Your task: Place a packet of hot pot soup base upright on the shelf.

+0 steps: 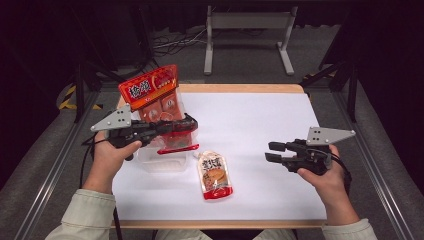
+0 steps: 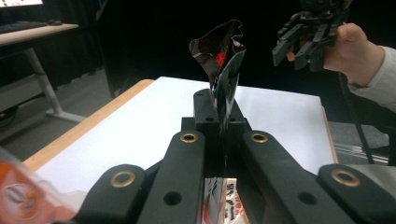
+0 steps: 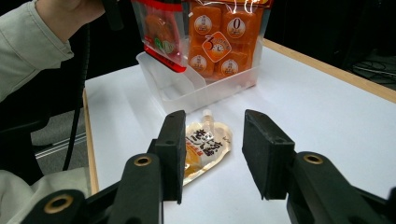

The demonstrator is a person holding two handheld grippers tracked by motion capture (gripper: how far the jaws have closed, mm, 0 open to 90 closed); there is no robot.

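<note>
- Spouted jelly pouch [image 1: 215,176] flat on the white counter [image 1: 260,125], just in front of the clear plastic bin [image 1: 162,161], long axis running roughly toward and away from the person, red bottom edge nearest the person, cap end toward the bin.
- Lying between the two tools, well left of the right tool [image 1: 274,152]; jaws of that tool pointing left, so probably a sideways reach across bare counter, with the approach crossing the pouch's long axis.
- Right tool open, jaws wide apart, holding nothing; in the right gripper view [image 3: 211,154] pouch framed between the jaws, white spout [image 3: 207,115] pointing away toward the bin.
- Left tool [image 1: 187,125] over the bin, jaws closed on a small red-edged packet [image 1: 176,142]; from the left gripper view [image 2: 219,126] crumpled packet edge [image 2: 224,60] pinched and rising above the jaws.
- Standing in the bin, a tall orange snack bag [image 1: 152,92] of individually wrapped pieces.
- High view giving the plan layout and the gap from right tool to pouch; right gripper view adding the spout direction and the bin's low front wall [image 3: 205,91]; left gripper view alone confirming the pinch.
- Guess only: pouch next for the bin, right hand better placed, being free.
</note>
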